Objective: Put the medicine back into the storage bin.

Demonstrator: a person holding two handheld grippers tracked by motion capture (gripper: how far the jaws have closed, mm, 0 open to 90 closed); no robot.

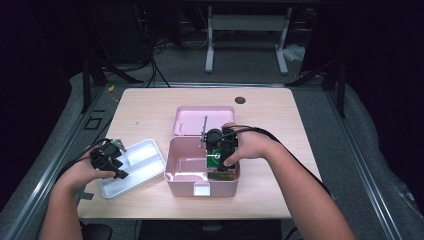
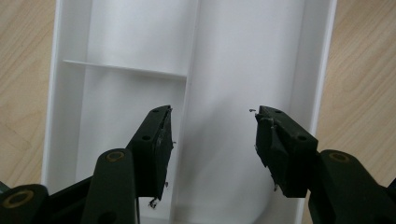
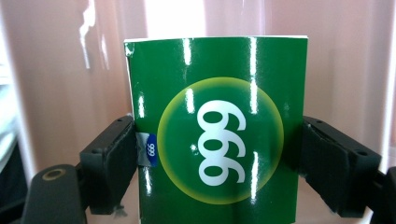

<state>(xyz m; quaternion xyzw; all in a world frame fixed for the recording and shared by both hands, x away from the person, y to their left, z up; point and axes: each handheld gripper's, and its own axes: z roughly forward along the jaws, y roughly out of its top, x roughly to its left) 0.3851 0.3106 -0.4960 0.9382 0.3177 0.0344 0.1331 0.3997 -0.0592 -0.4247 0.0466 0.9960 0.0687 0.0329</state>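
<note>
Pale wood tabletop: our right tongs pinch a green "999" box inside the pink bin; left tongs spread over white tray. Next, prob.: lower, let go.

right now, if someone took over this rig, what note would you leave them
Right gripper: shut on the green box, lowered inside the pink case, near its right side.
Left gripper: open, holding nothing, over the white divided tray, which sits on the table left of the case.
Pink lid lies behind the case.
Done: box gripped and carried into the case.
Left: probably set it down and release; the tray may go in afterwards.
</note>
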